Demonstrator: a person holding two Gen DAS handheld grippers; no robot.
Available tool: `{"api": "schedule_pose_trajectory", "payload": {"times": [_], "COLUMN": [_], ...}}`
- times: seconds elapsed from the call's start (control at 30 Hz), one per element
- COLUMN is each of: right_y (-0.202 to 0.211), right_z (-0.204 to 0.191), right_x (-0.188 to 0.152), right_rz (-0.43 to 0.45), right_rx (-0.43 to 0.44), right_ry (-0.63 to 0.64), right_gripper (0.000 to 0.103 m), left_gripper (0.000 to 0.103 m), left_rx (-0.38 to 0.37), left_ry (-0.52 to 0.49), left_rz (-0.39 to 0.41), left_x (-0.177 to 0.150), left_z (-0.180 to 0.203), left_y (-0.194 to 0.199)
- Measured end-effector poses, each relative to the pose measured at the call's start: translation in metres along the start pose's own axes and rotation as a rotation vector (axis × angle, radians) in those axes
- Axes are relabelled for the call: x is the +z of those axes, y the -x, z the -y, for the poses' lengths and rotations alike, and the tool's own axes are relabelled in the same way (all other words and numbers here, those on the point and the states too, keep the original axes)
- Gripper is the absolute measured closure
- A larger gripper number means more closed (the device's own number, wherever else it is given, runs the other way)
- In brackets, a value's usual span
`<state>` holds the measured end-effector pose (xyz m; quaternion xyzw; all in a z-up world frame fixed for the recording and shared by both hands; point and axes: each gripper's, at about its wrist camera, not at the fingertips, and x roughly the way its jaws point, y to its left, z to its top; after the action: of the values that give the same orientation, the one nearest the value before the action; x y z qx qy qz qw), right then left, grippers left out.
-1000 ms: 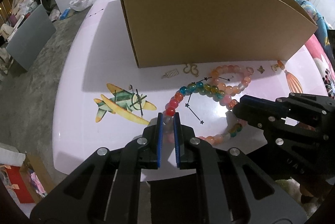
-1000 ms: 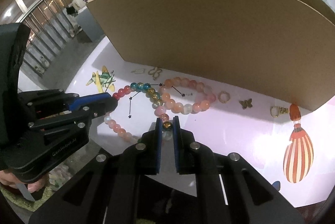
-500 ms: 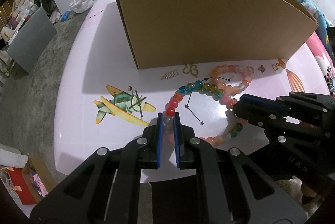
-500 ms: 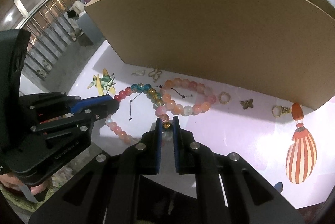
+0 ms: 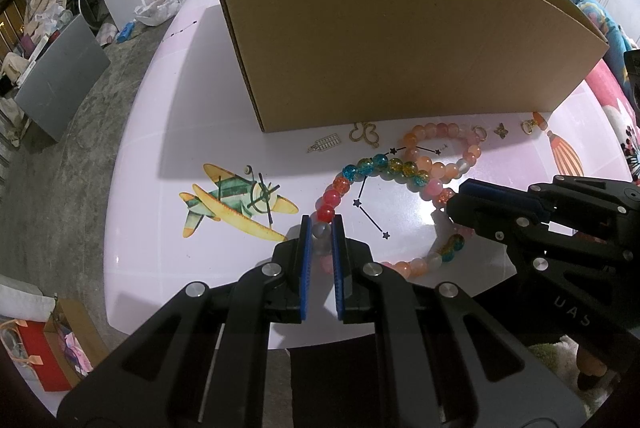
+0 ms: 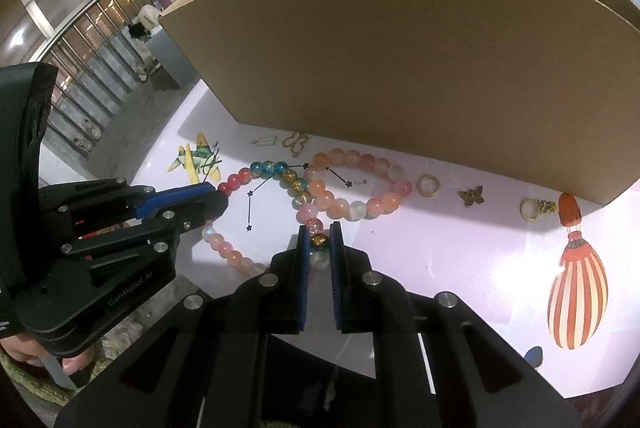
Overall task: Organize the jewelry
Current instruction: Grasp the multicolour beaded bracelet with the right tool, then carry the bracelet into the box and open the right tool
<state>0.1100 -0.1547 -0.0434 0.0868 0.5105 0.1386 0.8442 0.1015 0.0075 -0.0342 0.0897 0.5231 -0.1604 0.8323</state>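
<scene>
While the necklace (image 5: 400, 168) loops on the table (image 5: 160, 132) just before the box (image 5: 380, 40), both grippers pinch it: left gripper (image 5: 320, 228) nipping a pale bead, right gripper (image 6: 319, 236) a gold one, box straight ahead.

Almost nothing differs from a second ago, and the only visible change is a faint shift of framing in the right wrist view. There the left corner of the cardboard box (image 6: 400, 68) and the airplane print (image 6: 198, 158) on the counter (image 6: 460, 252) now sit slightly lower in the picture, and the left tongs (image 6: 218, 198) beside the red beads of the bead strand (image 6: 280, 168) appear very slightly higher. In the left wrist view the box's top edge has only wobbled by a trace, and no jewelry piece has changed place.
</scene>
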Motion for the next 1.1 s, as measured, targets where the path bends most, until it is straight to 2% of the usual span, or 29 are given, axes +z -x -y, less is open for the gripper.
{"api": "schedule_pose_trajectory", "payload": {"times": [0.33, 0.67, 0.83, 1.0, 1.1], "right_y": [0.005, 0.041, 0.081, 0.127, 0.135], "right_z": [-0.001, -0.014, -0.022, -0.031, -0.028], "right_x": [0.002, 0.009, 0.020, 0.044, 0.069], "right_rz": [0.017, 0.092, 0.172, 0.321, 0.363], "right_rx": [-0.007, 0.009, 0.028, 0.035, 0.035], "right_ry": [0.010, 0.050, 0.090, 0.166, 0.193], "right_gripper": [0.093, 0.093, 0.093, 0.093, 0.093], "left_gripper": [0.094, 0.095, 0.095, 0.095, 0.095], "left_rx": [-0.010, -0.059, -0.107, -0.109, -0.104], "left_ry": [0.021, 0.024, -0.006, -0.074, -0.112], "left_rz": [0.029, 0.137, 0.240, 0.407, 0.484], "left_x": [-0.003, -0.004, 0.004, 0.034, 0.060], "left_z": [-0.005, -0.016, -0.017, -0.009, -0.004], "left_y": [0.007, 0.058, 0.106, 0.162, 0.178]}}
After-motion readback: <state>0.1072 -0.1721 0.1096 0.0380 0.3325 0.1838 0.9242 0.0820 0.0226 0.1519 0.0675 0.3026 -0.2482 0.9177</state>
